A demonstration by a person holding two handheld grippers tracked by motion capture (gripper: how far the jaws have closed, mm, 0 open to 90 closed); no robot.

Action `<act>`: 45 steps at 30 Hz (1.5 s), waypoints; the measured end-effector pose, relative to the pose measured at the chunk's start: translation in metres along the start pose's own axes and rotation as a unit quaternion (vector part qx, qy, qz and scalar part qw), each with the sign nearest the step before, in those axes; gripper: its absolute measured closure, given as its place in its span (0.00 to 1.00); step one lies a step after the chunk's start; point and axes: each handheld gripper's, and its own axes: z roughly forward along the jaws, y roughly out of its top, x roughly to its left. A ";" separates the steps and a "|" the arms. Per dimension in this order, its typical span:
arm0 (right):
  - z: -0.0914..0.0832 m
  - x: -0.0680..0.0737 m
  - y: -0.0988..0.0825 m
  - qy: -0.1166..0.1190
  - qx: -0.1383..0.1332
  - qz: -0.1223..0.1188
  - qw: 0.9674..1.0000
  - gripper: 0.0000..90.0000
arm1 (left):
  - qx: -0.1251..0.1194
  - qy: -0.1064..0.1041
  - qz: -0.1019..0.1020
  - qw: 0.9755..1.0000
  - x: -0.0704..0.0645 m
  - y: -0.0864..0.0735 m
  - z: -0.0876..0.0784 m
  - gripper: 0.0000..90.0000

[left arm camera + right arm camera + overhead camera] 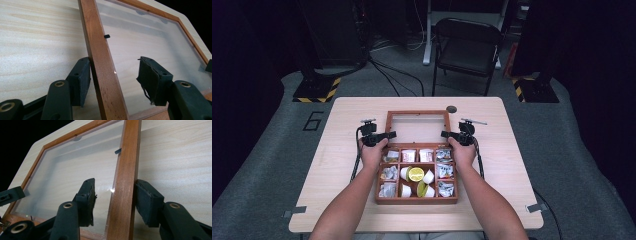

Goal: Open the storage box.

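A brown wooden box with several compartments sits mid-table, holding small packets and white cups. Its glass-paned lid is swung back behind it. My left gripper straddles the lid's left rail. Its outer pad touches the rail, while the inner one hangs apart over the glass. My right gripper straddles the right rail the same way. Its outer pad is against the wood, and a gap shows on the glass side.
The light wooden table has bare room on both sides of the box. A small dark round object lies just behind the lid's right corner. A black folding chair stands beyond the far edge.
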 end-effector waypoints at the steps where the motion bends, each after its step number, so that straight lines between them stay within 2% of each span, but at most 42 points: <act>1: 0.000 0.000 0.000 0.000 0.000 0.001 1.000 0.57 | 0.000 0.000 0.000 1.000 0.000 0.000 0.000 0.48; 11: 0.001 -0.001 0.000 0.001 0.005 0.005 1.000 0.57 | 0.009 0.004 -0.003 1.000 0.000 0.000 0.000 0.47; 14: 0.002 -0.003 -0.001 0.002 0.012 0.011 1.000 0.55 | 0.014 0.030 0.028 0.999 -0.006 0.000 0.002 0.46; 15: 0.002 -0.003 -0.001 0.002 0.012 0.011 1.000 0.55 | 0.013 0.032 0.035 0.999 -0.005 0.000 0.002 0.46; 17: 0.002 -0.003 -0.002 0.002 0.016 0.019 1.000 0.55 | 0.012 0.027 0.019 0.999 -0.004 0.000 0.002 0.47; 20: 0.002 -0.003 -0.002 0.002 0.016 0.019 1.000 0.55 | 0.014 0.031 0.027 0.999 -0.005 0.000 0.002 0.47; 23: 0.002 -0.003 -0.002 0.001 0.018 0.021 1.000 0.55 | 0.013 0.029 0.019 0.999 -0.004 0.000 0.002 0.47; 28: 0.002 -0.002 -0.002 0.000 0.019 0.025 1.000 0.55 | 0.013 0.028 0.019 0.999 -0.003 0.000 0.002 0.48; 30: 0.002 -0.003 -0.002 -0.002 0.016 0.019 1.000 0.54 | 0.013 0.027 0.021 0.999 -0.002 0.000 0.001 0.48; 31: 0.002 -0.003 -0.002 -0.002 0.016 0.019 1.000 0.54 | 0.013 0.025 0.012 1.000 -0.003 0.000 0.001 0.48; 33: 0.001 0.000 -0.002 -0.014 0.010 0.007 1.000 0.53 | 0.012 0.021 0.015 1.000 -0.001 0.001 0.001 0.47; 36: 0.000 -0.001 -0.002 -0.010 0.008 0.007 1.000 0.53 | 0.012 0.019 0.015 1.000 -0.002 0.001 -0.001 0.46; 37: -0.001 -0.001 -0.001 -0.012 0.008 0.016 1.000 0.52 | 0.009 0.018 0.012 1.000 -0.003 0.002 -0.002 0.46; 40: -0.005 0.001 0.000 -0.007 0.000 0.019 1.000 0.51 | 0.006 0.014 0.011 1.000 -0.005 0.003 -0.006 0.45; 43: -0.009 0.004 0.001 -0.015 -0.007 -0.002 1.000 0.50 | -0.002 0.011 0.019 1.000 -0.006 0.005 -0.013 0.45; 44: -0.011 0.005 0.002 -0.021 -0.009 -0.008 1.000 0.49 | -0.006 0.011 0.014 1.000 -0.008 0.006 -0.016 0.45; 45: -0.014 0.006 0.003 -0.025 -0.012 -0.021 0.999 0.49 | -0.005 0.010 0.024 1.000 -0.008 0.007 -0.019 0.45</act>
